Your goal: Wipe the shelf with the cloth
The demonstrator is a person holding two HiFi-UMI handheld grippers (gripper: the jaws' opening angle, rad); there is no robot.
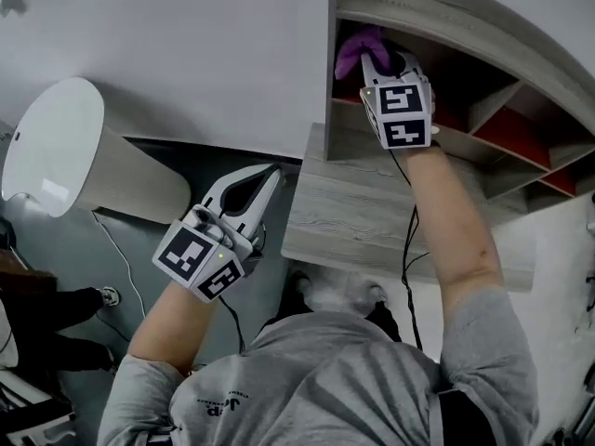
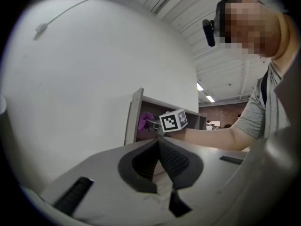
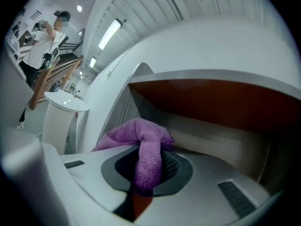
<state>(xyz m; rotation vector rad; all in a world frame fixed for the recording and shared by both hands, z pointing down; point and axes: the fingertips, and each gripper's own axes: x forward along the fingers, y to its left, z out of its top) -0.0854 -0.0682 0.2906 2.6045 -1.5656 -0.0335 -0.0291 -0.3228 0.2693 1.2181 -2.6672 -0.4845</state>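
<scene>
Right claw (image 1: 375, 61) clenched on purple cloth (image 3: 149, 150), up in shelf (image 1: 390, 207) compartment at top left corner, near side wall. We judge cloth light, soft, floppy; bunched-fold grip suits. Left claw (image 2: 160, 147) closed, empty, well below shelf.

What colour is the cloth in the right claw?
Purple cloth; clearest in the right gripper view.

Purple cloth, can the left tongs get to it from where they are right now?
Probably not as things stand. The left tongs hang shut, low and outside the shelf, while the cloth sits up in an upper compartment, pinched in the right tongs, which crowd that opening.
</scene>
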